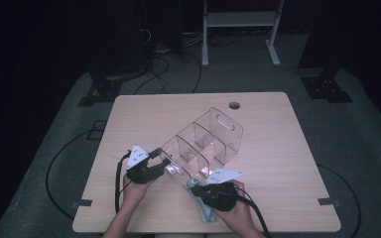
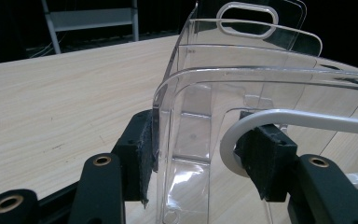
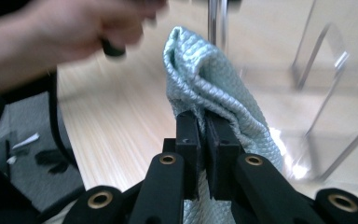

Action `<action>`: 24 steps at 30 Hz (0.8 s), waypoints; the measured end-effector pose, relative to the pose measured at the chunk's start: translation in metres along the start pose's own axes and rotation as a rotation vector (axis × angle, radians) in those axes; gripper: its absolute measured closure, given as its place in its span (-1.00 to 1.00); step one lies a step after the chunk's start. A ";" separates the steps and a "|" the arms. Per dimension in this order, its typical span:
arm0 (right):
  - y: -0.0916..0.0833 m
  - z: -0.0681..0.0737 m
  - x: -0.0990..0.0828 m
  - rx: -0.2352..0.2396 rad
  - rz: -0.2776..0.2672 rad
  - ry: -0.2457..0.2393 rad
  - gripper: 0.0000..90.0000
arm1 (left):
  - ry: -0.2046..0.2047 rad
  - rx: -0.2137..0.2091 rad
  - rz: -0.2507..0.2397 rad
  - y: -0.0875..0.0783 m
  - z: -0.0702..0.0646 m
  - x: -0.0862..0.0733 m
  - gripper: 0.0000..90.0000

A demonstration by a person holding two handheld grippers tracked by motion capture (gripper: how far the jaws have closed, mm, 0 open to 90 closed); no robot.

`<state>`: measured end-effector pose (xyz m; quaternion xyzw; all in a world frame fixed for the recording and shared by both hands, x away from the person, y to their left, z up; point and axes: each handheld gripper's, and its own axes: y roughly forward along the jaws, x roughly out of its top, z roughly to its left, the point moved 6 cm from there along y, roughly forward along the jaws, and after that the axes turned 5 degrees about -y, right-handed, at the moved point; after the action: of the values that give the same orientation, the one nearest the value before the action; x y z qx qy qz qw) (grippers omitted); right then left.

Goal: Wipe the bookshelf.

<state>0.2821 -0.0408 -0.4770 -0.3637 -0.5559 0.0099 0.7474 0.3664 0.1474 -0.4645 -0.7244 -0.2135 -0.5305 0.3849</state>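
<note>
A clear plastic organizer [image 1: 203, 141] with several dividers and a handle slot lies slantwise on the wooden table [image 1: 278, 148]. My left gripper [image 1: 164, 161] is at its near-left end. In the left gripper view the two pads [image 2: 144, 158] press on the organizer's [image 2: 242, 60] end walls from both sides, so the left gripper [image 2: 205, 154] is shut on it. My right gripper [image 1: 201, 193] is just in front of the organizer's near corner, shut on a pale blue-green woven cloth [image 1: 207, 213]. In the right gripper view the cloth [image 3: 200, 79] bunches up above the right gripper's [image 3: 204, 126] closed jaws.
A round cable hole [image 1: 234, 105] sits near the table's far edge. Black cables [image 1: 59, 163] loop over the grey floor around the table. A white frame [image 1: 238, 29] and dark stands are behind it. The person's other hand [image 3: 74, 28] is blurred in the right gripper view.
</note>
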 end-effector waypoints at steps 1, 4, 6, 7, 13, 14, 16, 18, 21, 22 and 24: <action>0.007 -0.001 -0.007 0.010 0.020 0.013 0.87 | 0.000 0.000 0.000 0.000 0.000 0.000 0.04; 0.021 -0.002 -0.021 0.027 0.062 0.035 0.87 | 0.003 -0.003 0.000 0.000 0.001 0.000 0.04; 0.020 -0.002 -0.020 0.031 0.060 0.045 0.87 | -0.007 -0.005 -0.005 0.000 0.001 0.000 0.04; 0.017 -0.002 -0.017 0.026 0.049 0.043 0.87 | -0.007 -0.006 -0.005 0.000 0.001 0.000 0.04; 0.001 0.000 -0.002 0.000 -0.022 0.015 0.87 | -0.003 -0.001 -0.001 0.000 0.000 0.000 0.04; 0.004 -0.001 -0.005 0.003 -0.018 0.020 0.87 | -0.005 0.002 -0.001 0.000 0.000 0.000 0.04; 0.011 -0.002 -0.013 0.006 0.009 0.027 0.87 | -0.007 0.000 -0.002 0.000 0.000 0.000 0.04; 0.019 -0.003 -0.022 0.001 0.044 0.016 0.87 | -0.003 -0.001 -0.002 0.000 0.000 0.000 0.04; 0.024 -0.005 -0.028 0.010 0.066 0.029 0.87 | -0.003 -0.003 -0.002 0.000 0.001 0.000 0.04; 0.022 -0.004 -0.026 0.009 0.060 0.025 0.87 | -0.005 -0.005 -0.005 0.000 0.001 0.000 0.04; 0.014 -0.003 -0.019 0.000 0.025 0.015 0.87 | -0.007 -0.005 -0.005 0.001 0.001 0.000 0.04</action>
<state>0.2831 -0.0401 -0.5005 -0.3706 -0.5455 0.0165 0.7515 0.3677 0.1480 -0.4646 -0.7268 -0.2154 -0.5296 0.3808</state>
